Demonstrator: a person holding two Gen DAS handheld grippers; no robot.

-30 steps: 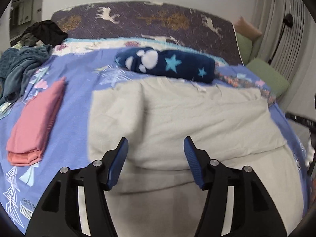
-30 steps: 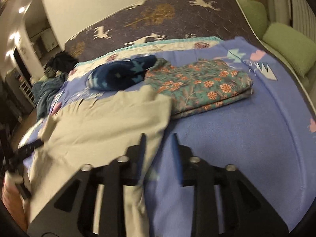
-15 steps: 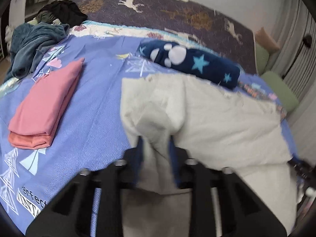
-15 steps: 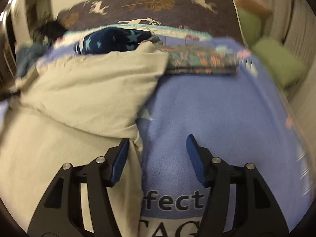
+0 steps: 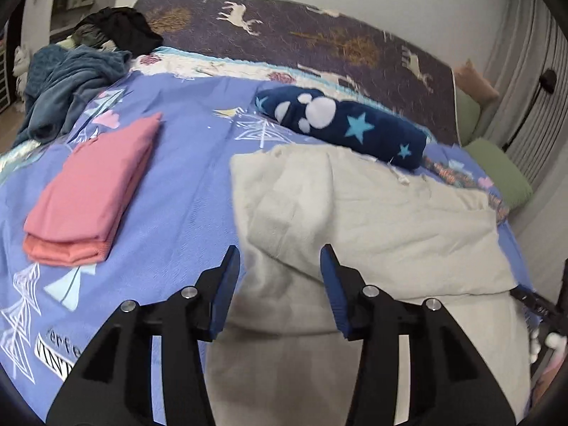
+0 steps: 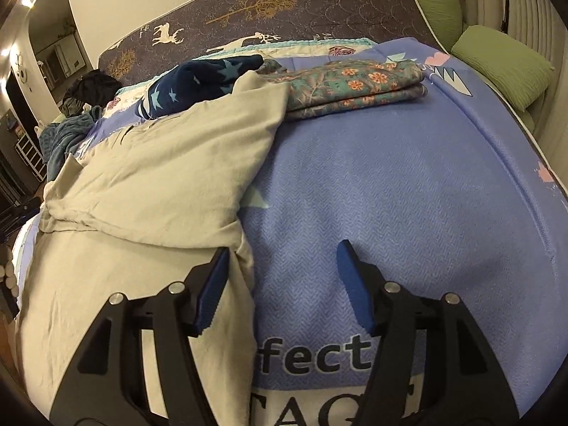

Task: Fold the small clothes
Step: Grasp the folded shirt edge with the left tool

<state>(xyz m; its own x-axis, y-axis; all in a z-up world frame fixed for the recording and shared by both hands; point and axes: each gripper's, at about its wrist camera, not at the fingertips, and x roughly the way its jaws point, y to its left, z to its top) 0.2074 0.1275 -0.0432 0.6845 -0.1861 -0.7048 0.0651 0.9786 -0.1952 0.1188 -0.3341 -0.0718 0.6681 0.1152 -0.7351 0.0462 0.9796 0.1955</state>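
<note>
The beige garment (image 5: 372, 213) lies across the middle of the bed, on the blue printed blanket (image 6: 408, 184), with its far part doubled over toward the near part so that a fold edge runs across it. Half a second ago the left tool (image 5: 280, 277) was clenched on a bunch of this cloth and lifting it; now its jaws stand wide apart over the folded edge, grasping nothing, and the cloth has dropped flat. The right tool (image 6: 282, 277) is likewise released, its left finger touching the garment's right edge, the other over bare blanket. In my judgement that first fold is laid, and the next step is a fresh grip for a second fold. Around it: a navy star-print fleece roll (image 5: 340, 124) just behind, a folded pink garment (image 5: 88, 195) well to the left, folded floral cloth (image 6: 355, 85) touching the beige corner at the right, a teal blanket heap (image 5: 67, 88) at the far left.
</note>
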